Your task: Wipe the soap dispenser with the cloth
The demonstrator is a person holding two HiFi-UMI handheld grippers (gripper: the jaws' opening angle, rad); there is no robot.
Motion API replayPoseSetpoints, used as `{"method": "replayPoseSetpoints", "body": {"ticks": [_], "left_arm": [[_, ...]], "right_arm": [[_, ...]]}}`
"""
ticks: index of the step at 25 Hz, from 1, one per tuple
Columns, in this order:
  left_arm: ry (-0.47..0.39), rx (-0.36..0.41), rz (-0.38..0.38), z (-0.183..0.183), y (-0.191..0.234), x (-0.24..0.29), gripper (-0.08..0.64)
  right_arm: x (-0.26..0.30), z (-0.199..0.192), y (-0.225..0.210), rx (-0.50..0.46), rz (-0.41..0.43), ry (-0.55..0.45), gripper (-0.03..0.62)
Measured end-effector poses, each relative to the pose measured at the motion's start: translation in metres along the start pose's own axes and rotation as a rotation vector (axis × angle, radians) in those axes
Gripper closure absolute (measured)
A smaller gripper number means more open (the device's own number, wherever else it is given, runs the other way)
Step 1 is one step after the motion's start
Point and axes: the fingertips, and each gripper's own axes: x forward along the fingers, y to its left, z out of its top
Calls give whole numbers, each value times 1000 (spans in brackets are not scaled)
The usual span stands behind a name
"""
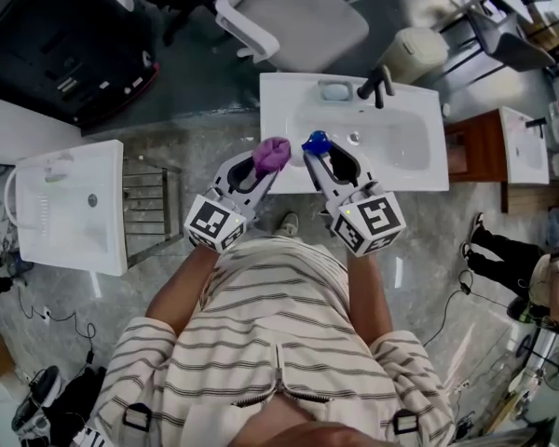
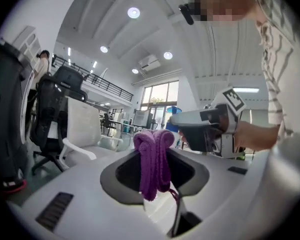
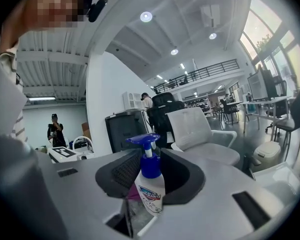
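Note:
In the head view both grippers are held side by side over the front edge of a white sink. My left gripper [image 1: 261,163] is shut on a bunched purple cloth [image 1: 271,154]. The left gripper view shows that cloth [image 2: 153,159] hanging folded between the jaws of the left gripper [image 2: 155,156]. Just to its right, my right gripper [image 1: 322,154] is shut on a soap dispenser [image 1: 315,142] with a blue pump. Seen from the right gripper view, the dispenser [image 3: 150,186] stands upright, a white labelled bottle clamped at the body by the right gripper [image 3: 149,171]. The two grippers are a short gap apart.
The white sink [image 1: 419,170] carries a black faucet [image 1: 377,84] and a soap dish [image 1: 335,90] at its far edge. A white office chair [image 1: 298,17] stands beyond it. A second white basin [image 1: 70,203] sits at left, a wooden cabinet [image 1: 475,147] at right.

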Motion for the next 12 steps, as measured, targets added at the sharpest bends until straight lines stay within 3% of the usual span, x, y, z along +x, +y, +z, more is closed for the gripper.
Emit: {"method": "replayPoseSetpoints", "body": {"ticks": [3,12], "left_arm": [[-13,-14,-82,1,3,0,437],[32,204,-310,10,-12,6,437]], "right_arm": [[-2,0,3,4,59,8,460],[-12,9,19,-60,212,-8,460]]}}
